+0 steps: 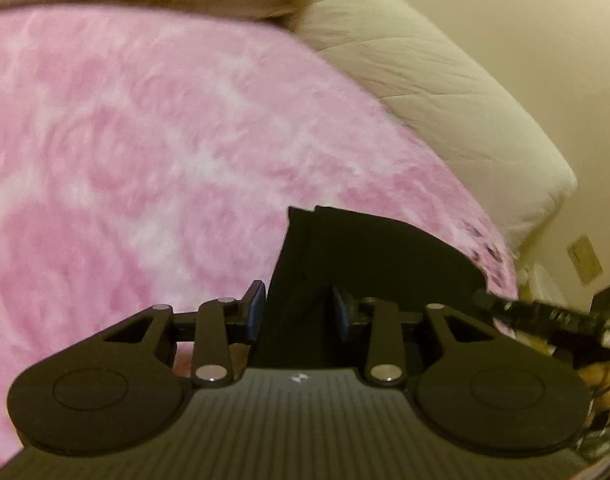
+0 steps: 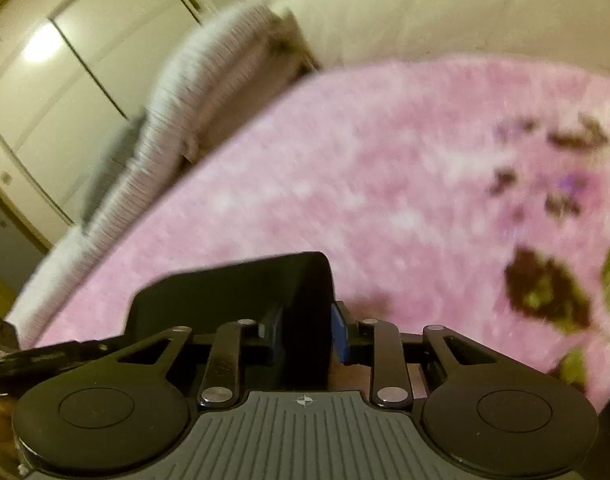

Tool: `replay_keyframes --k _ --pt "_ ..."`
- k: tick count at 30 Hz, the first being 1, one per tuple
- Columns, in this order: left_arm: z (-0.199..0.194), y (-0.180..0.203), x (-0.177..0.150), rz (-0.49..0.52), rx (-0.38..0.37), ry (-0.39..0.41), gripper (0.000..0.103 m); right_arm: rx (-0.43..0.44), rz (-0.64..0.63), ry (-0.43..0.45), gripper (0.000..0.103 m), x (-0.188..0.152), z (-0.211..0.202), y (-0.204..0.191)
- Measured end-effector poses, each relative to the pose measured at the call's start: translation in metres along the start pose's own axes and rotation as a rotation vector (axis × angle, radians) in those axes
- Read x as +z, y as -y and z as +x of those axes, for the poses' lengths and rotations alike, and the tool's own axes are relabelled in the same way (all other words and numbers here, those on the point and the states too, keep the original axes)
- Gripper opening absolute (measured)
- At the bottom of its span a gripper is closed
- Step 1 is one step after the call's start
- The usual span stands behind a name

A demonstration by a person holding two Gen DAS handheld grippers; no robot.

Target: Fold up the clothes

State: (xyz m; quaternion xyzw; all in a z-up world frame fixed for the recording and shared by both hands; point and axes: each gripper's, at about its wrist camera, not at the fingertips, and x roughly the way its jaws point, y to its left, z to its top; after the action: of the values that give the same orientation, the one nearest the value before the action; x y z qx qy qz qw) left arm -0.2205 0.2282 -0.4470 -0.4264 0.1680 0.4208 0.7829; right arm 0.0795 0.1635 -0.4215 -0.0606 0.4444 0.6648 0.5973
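Presently both grippers carry one black smooth-fabric garment (image 1: 369,256) above a fluffy pink-and-white blanket (image 1: 145,140) spread on the bed. The left gripper (image 1: 299,312) has the cloth between its blue pads, though firm contact is not discernible; the right gripper (image 2: 305,336) appears closed on a bunched edge. Judged step: bringing the garment over for laying out. Next, it needs lowering flat on the blanket, edges spread evenly.

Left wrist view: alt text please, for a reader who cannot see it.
The left gripper holds a fold of black garment between its blue pads, above a fluffy pink blanket. A cream quilt lies behind it, and the right gripper shows at the right edge.
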Motion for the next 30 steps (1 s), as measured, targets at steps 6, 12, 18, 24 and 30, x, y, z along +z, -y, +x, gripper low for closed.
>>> replay_keyframes --k 6,12,18,24,30 --pt "-0.043 -0.020 -0.001 -0.082 0.036 0.010 0.041 0.039 0.185 -0.002 0.061 -0.008 -0.030 0.025" --pt "-0.065 -0.042 -0.029 -0.213 -0.014 -0.055 0.047 0.124 0.319 -0.055 0.076 -0.034 -0.060 0.033" --pt "-0.049 -0.048 -0.040 -0.350 -0.112 -0.058 0.049 0.105 0.333 -0.106 0.077 -0.046 -0.053 0.027" --pt "-0.025 -0.040 -0.036 -0.361 -0.161 -0.074 0.054 0.131 0.347 -0.139 0.077 -0.034 -0.033 0.020" --pt "-0.008 -0.028 -0.031 -0.316 -0.189 -0.082 0.055 0.181 0.321 -0.169 0.075 -0.032 -0.004 0.009"
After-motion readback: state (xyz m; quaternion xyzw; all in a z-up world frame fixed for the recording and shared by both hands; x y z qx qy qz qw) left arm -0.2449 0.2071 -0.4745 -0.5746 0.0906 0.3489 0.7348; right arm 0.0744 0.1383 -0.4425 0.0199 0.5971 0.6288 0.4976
